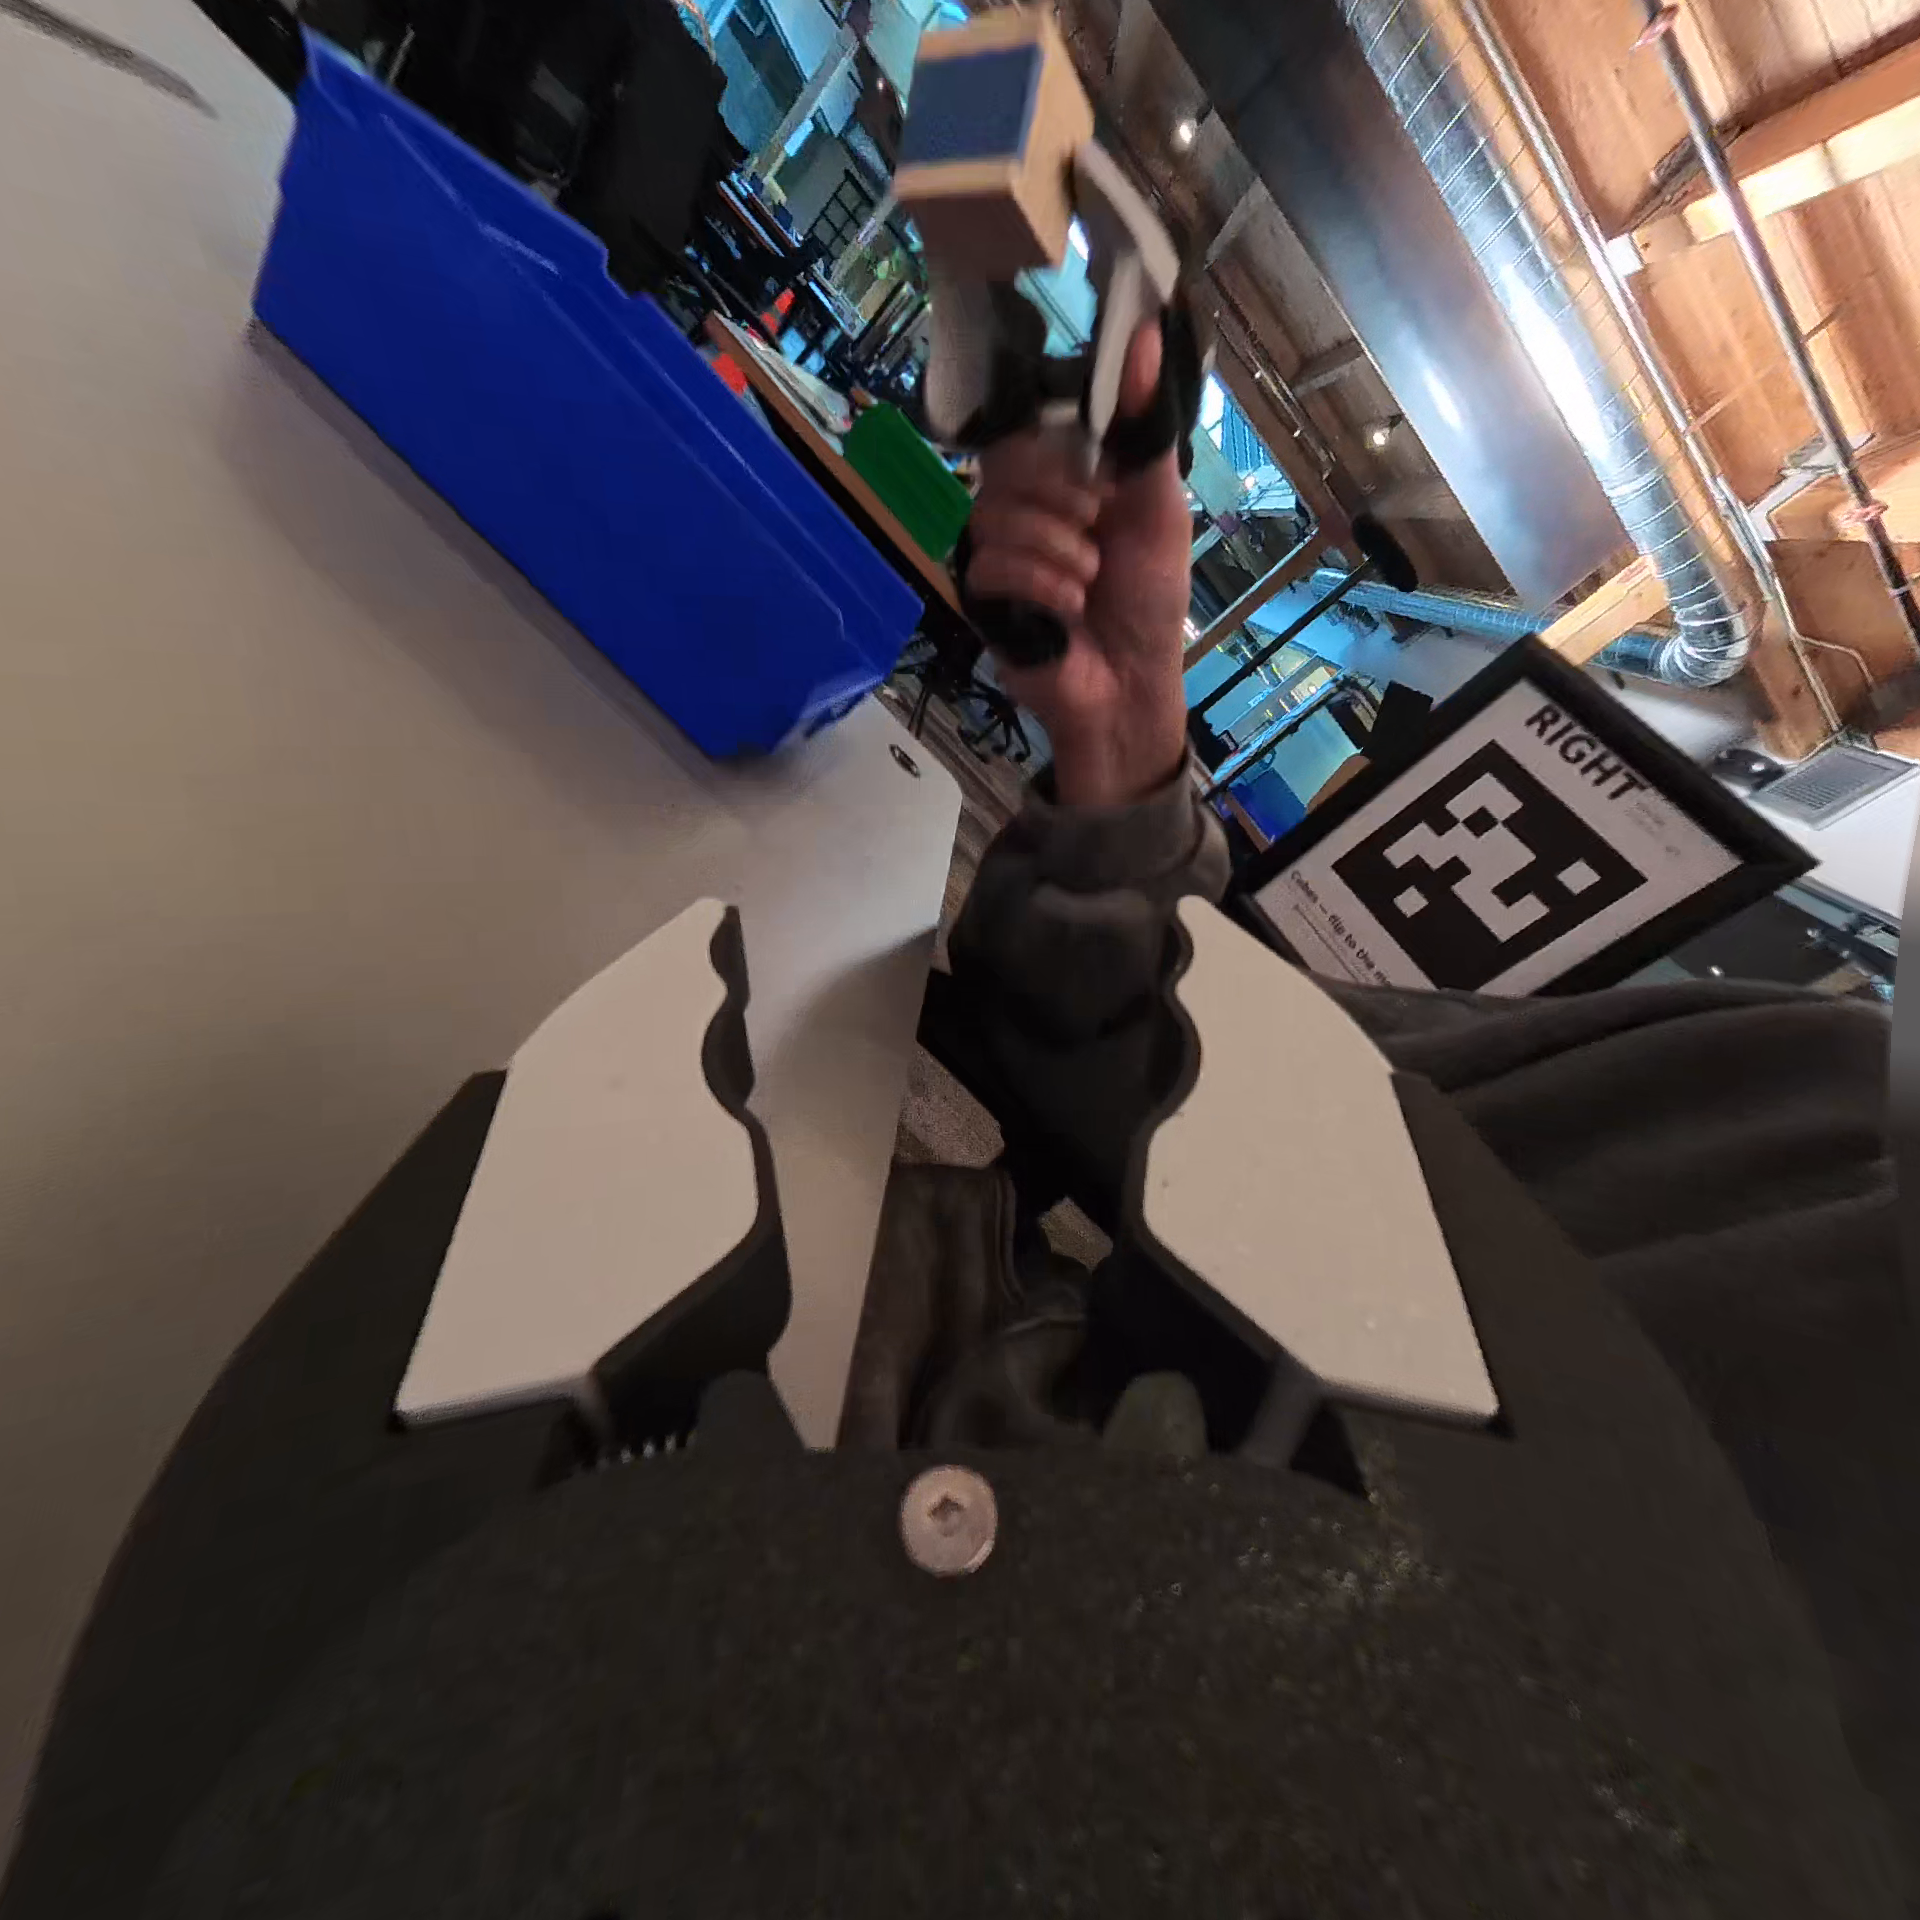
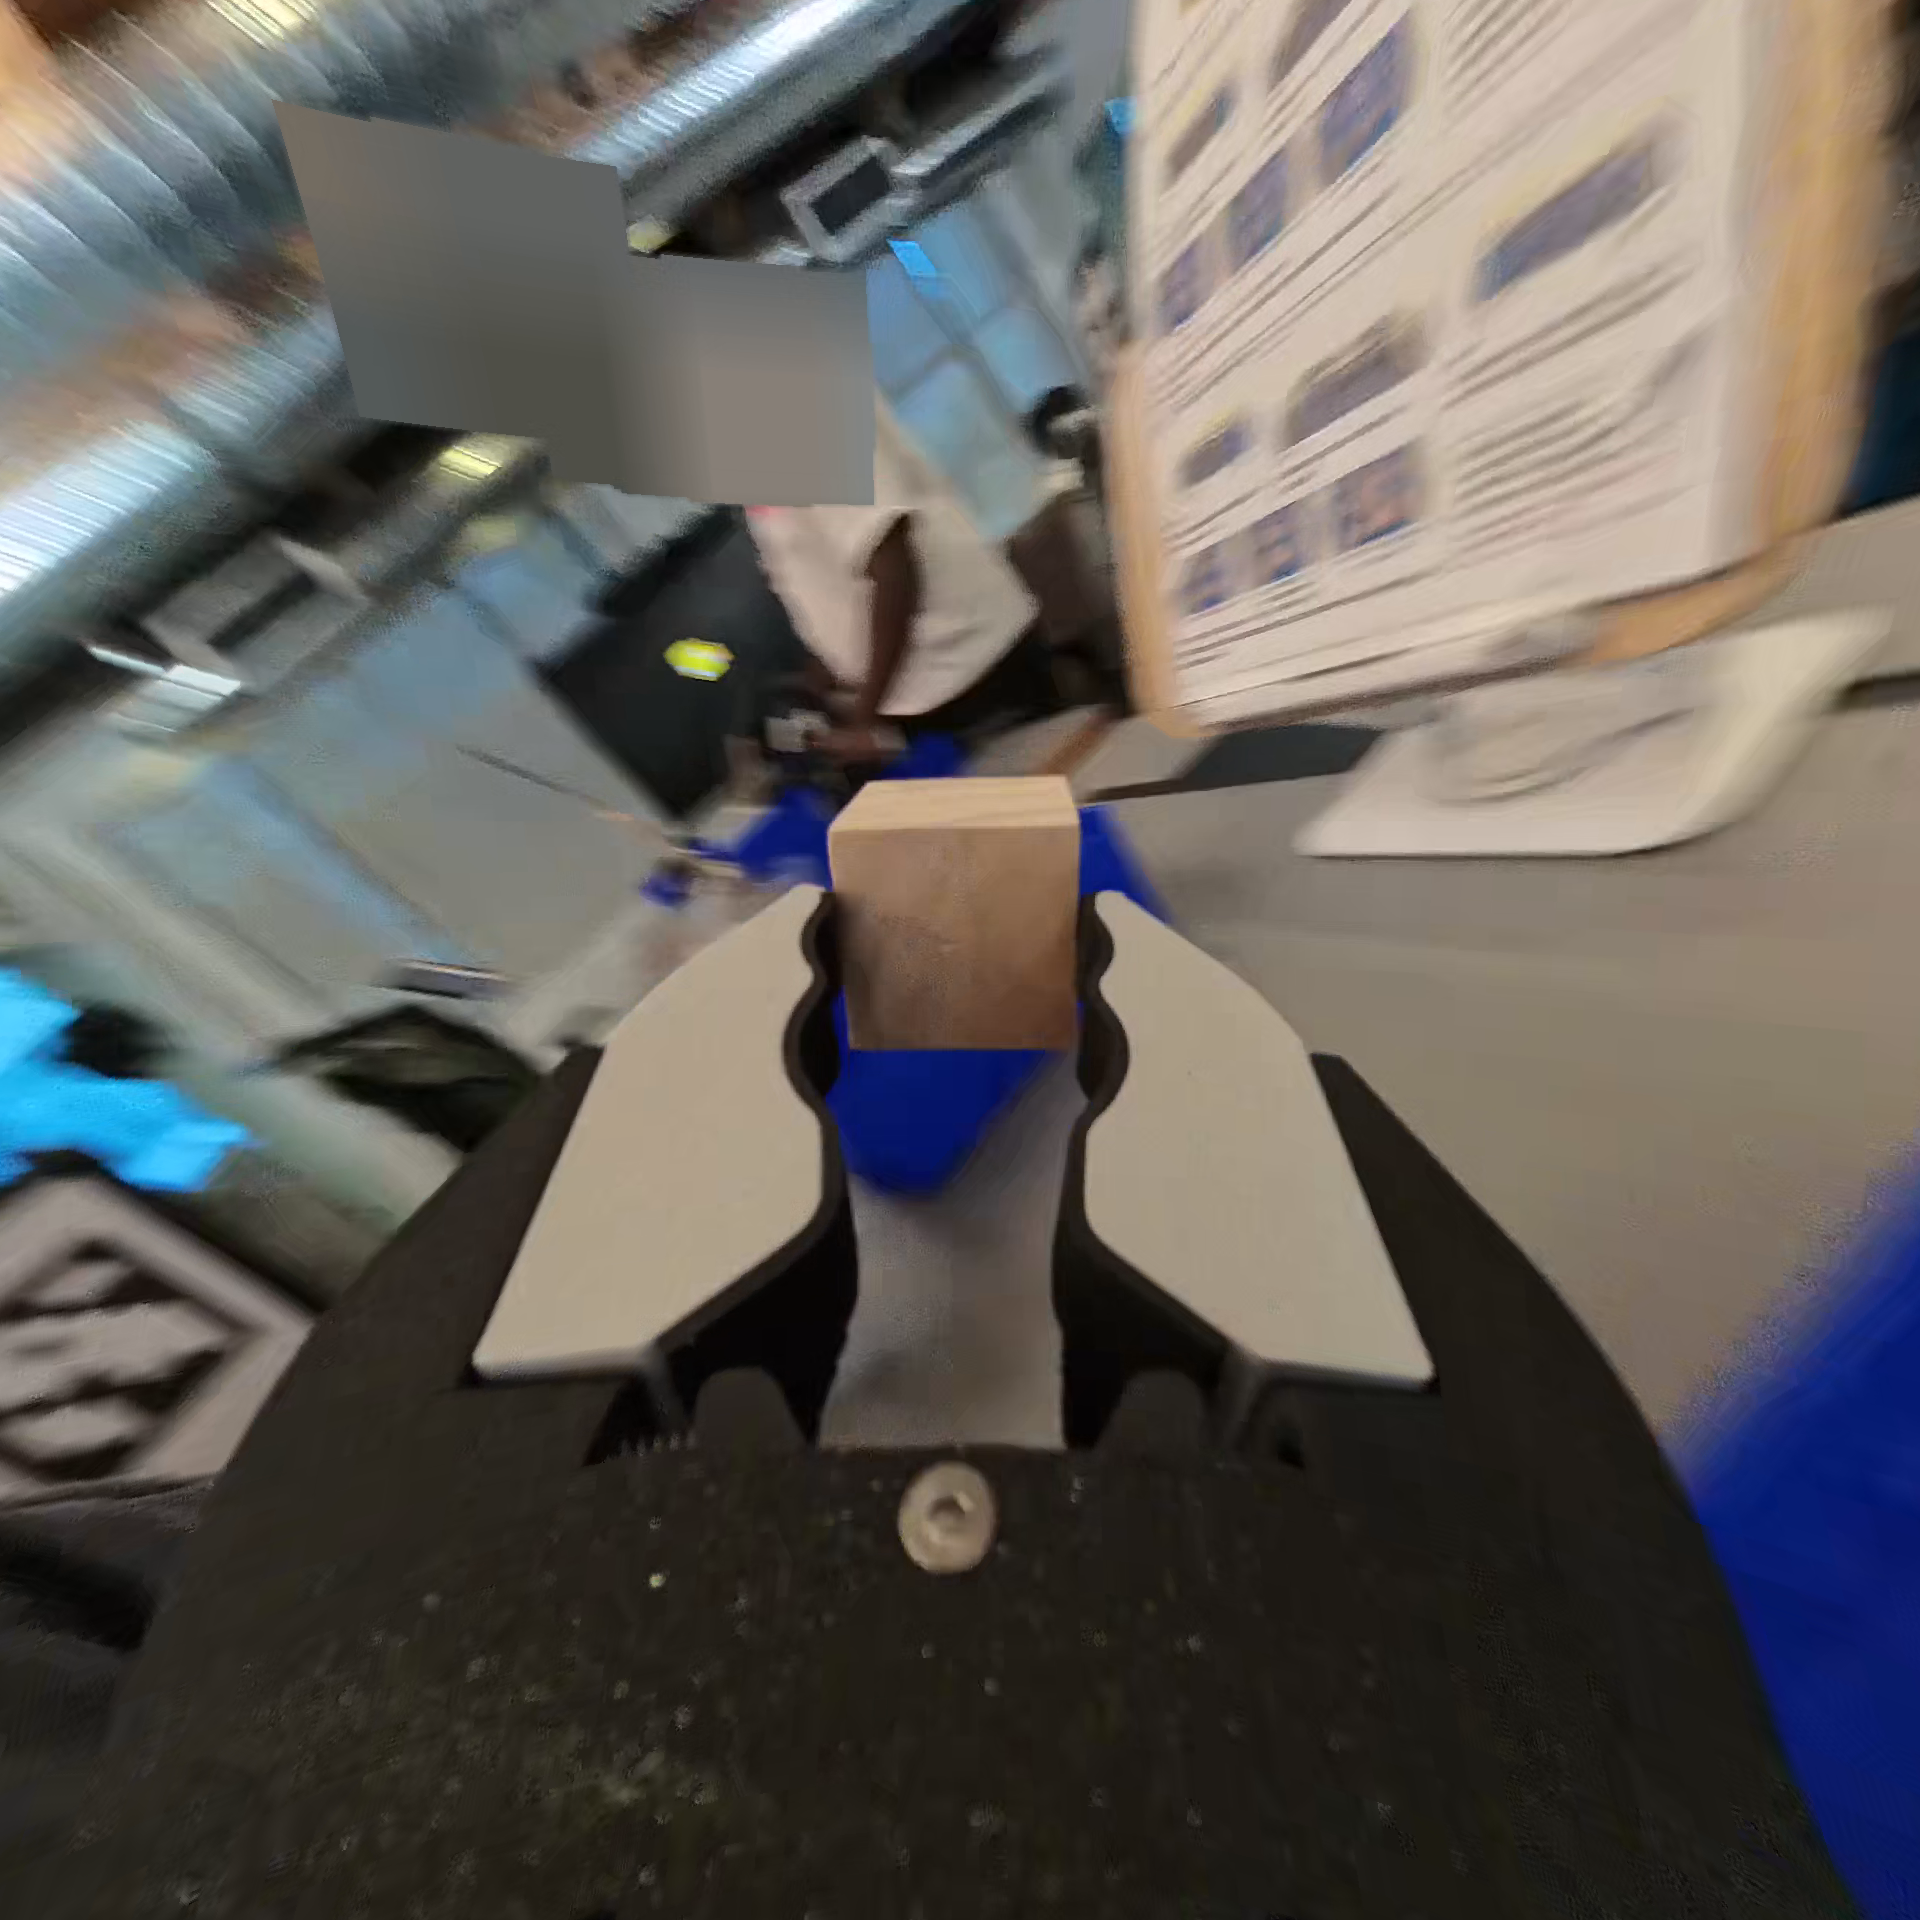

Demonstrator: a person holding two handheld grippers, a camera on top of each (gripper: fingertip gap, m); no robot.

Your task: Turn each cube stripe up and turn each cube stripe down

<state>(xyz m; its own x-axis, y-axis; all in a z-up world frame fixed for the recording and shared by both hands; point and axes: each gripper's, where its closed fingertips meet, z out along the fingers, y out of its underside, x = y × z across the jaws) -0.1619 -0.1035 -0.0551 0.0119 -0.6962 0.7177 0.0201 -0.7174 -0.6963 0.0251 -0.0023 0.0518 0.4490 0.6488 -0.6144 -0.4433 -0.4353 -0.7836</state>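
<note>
one wooden cube (image 2: 954, 914), blue face (image 1: 971, 109) sideways, is clamped by the right gripper (image 2: 954, 966); the left gripper (image 1: 951, 997) is held wide open, empty.

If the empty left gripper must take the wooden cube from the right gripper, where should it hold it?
Probably by the cube's two free flat faces, the blue-striped face and the one opposite, approaching from the cube's outer end, because the right gripper covers the other pair.

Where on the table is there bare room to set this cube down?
The table lies bare from the blue bin toward the near edge. In the right wrist view, open grey surface right of the cube, before the board's stand. Crowded along the bin.
</note>
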